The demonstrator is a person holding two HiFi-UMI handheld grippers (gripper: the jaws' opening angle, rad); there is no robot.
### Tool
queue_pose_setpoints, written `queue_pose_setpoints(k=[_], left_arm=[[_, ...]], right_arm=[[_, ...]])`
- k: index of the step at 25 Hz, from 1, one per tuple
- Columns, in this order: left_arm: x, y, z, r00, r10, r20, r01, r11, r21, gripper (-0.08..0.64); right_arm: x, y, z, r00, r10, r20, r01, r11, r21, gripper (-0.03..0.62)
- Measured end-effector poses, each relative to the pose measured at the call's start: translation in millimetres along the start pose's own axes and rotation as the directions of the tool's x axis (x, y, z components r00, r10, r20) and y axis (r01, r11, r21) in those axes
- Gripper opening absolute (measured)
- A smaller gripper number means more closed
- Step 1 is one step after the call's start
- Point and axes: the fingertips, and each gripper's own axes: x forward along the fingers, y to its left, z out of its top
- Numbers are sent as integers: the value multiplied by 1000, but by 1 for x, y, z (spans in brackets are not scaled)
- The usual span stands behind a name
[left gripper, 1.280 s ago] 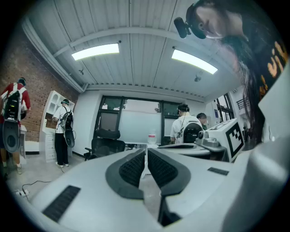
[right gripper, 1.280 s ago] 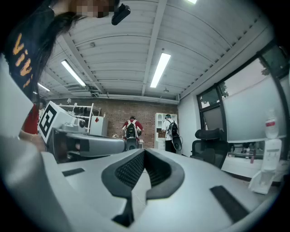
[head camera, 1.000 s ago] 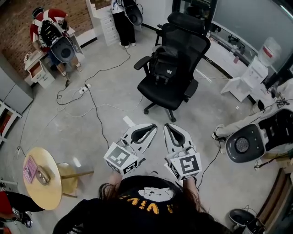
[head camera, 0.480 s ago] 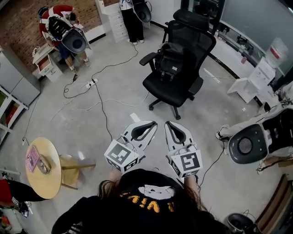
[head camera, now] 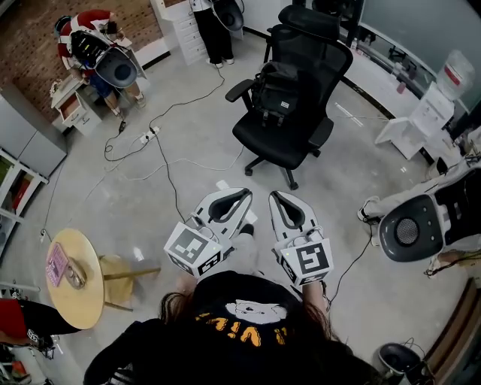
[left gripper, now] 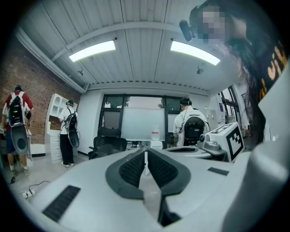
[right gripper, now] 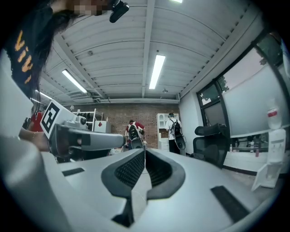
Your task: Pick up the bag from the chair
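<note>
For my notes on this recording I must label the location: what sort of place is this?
Probably an office or lab workspace. A black office chair stands on a concrete floor, a power strip with loose cables lies on it, and another person by the brick wall wears a backpack rig.

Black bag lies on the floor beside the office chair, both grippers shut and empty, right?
No: the head view shows the black bag on the office chair, not the floor. The left gripper and right gripper are shut and empty.

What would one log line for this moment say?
phase: pre-grasp | left gripper: shut, empty | right gripper: shut, empty | bag: on chair, untouched
</note>
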Motion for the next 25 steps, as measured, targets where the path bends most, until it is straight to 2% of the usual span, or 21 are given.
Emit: queue_pose_setpoints(k=[5,10,16,25], left_arm=[[21,18,-7,1000,-22,2,22,999,-25,25],[46,54,-15,999,-31,-10,30,999,-43,25],[79,127,-22,998,-50,-34,49,998,-32,25],[117,226,-14,994,-106,-30,105,994,-31,25]], right_arm=[[22,-17,-9,1000,-11,-25,11,1000,9,6],[61,-36,-13,999,-11,-44,11,1000,10,6],[138,-62,-22,997,-21,-69,22,999,25,6],[236,-93,-15,992,-85,-97,87,996,13,6]])
